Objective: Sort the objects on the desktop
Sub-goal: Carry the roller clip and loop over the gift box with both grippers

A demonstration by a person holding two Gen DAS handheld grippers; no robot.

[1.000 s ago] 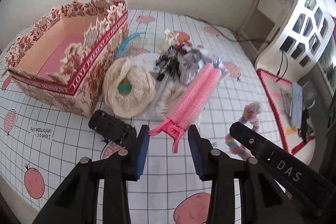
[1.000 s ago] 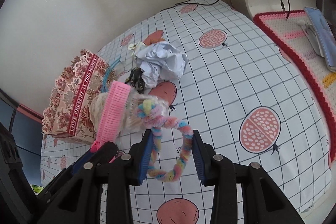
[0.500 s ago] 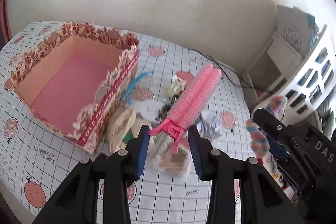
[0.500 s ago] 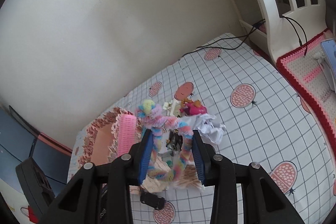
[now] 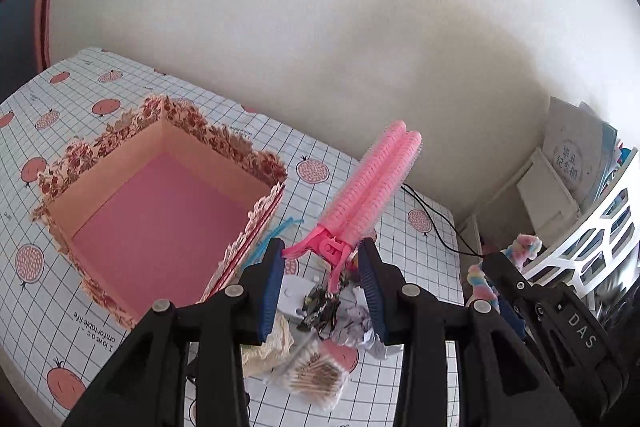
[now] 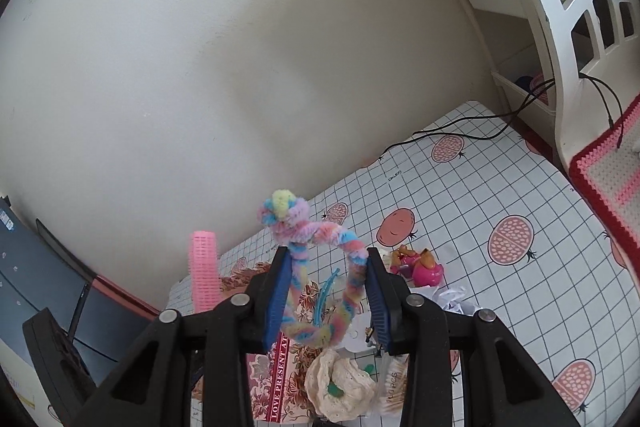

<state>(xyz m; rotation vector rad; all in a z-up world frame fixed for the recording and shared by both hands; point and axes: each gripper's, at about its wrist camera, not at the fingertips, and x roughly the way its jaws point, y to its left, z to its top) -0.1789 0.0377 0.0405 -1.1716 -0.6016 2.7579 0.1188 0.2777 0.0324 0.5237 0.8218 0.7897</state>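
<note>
My left gripper (image 5: 322, 263) is shut on the handle end of a pink hair-roller clip (image 5: 368, 187), which sticks up and away over the table. Below and to its left stands the open floral box (image 5: 160, 211) with a pink floor and nothing inside. My right gripper (image 6: 326, 283) is shut on a rainbow chenille loop (image 6: 312, 243), held in the air above the box's printed side (image 6: 280, 371). The right gripper (image 5: 516, 283) with the loop also shows at the right of the left wrist view. The pink clip (image 6: 205, 271) appears at the left of the right wrist view.
On the checked cloth beside the box lie a cream lace hair piece (image 6: 340, 383), a cotton-swab pack (image 5: 316, 375), crumpled white paper (image 5: 366, 327), a blue clip (image 5: 276, 235), a dark hair tie (image 5: 320, 303) and a pink toy (image 6: 420, 267). A white shelf (image 6: 560, 27) and black cables (image 6: 480, 131) stand at the right.
Both grippers rose from the table with their objects. The left one carried the pink clip left toward the box, which now shows its whole floor. The right one lifted the chenille loop above the pile.
</note>
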